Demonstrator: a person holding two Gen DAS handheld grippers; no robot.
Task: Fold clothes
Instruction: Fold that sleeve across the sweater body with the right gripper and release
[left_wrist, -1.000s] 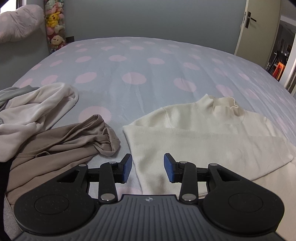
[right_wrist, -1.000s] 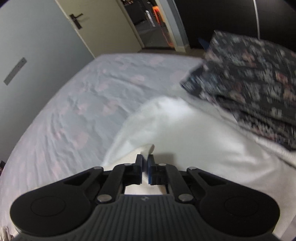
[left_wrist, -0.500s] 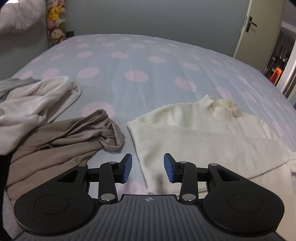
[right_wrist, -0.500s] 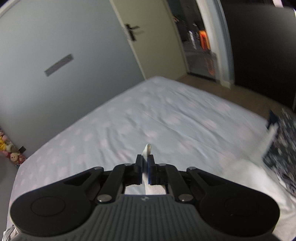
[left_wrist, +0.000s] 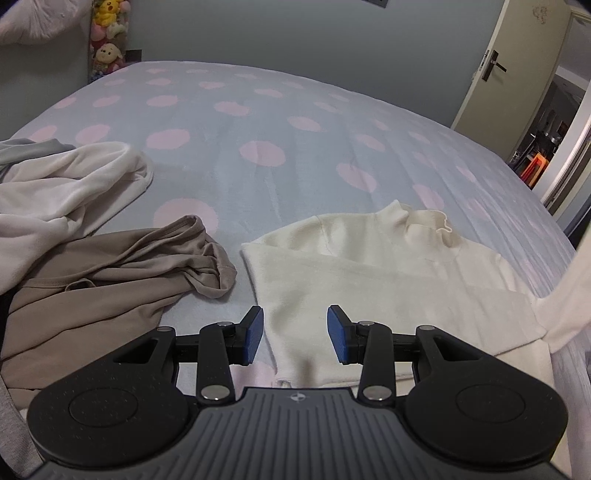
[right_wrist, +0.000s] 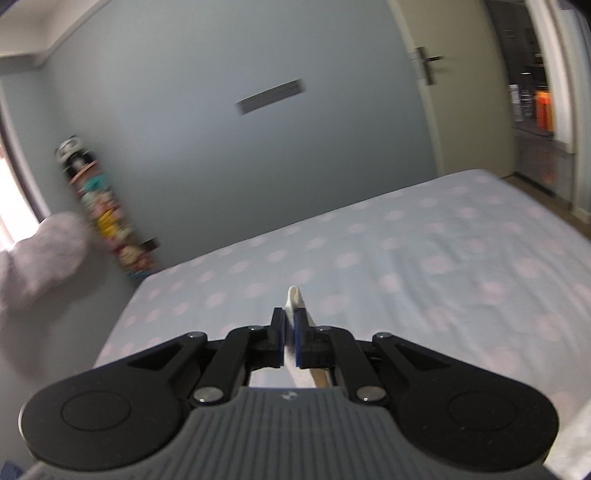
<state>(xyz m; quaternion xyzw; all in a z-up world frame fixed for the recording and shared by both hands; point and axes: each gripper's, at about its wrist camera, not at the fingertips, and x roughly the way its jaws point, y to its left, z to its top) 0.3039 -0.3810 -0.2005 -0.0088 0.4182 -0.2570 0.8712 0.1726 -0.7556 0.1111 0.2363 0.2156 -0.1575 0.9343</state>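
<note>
While R claw (right_wrist: 290, 341) pinches cream sweater (left_wrist: 388, 280) sleeve | L claw (left_wrist: 295, 334) apart, over sweater's near edge

Left gripper (left_wrist: 295, 334): black linkage arms, blue pads, silver screws, ribbed grey body.
Right gripper (right_wrist: 290, 341): same build.

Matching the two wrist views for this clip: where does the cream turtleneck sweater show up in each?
Left wrist: the cream sweater lies flat on the bed, centre to lower right, with a strip lifted at the right edge.
Right wrist: only a pinched bit of cream fabric shows between the shut right gripper fingers, at centre.
Shared landmark: the door with its dark handle, at upper right in both.
</note>
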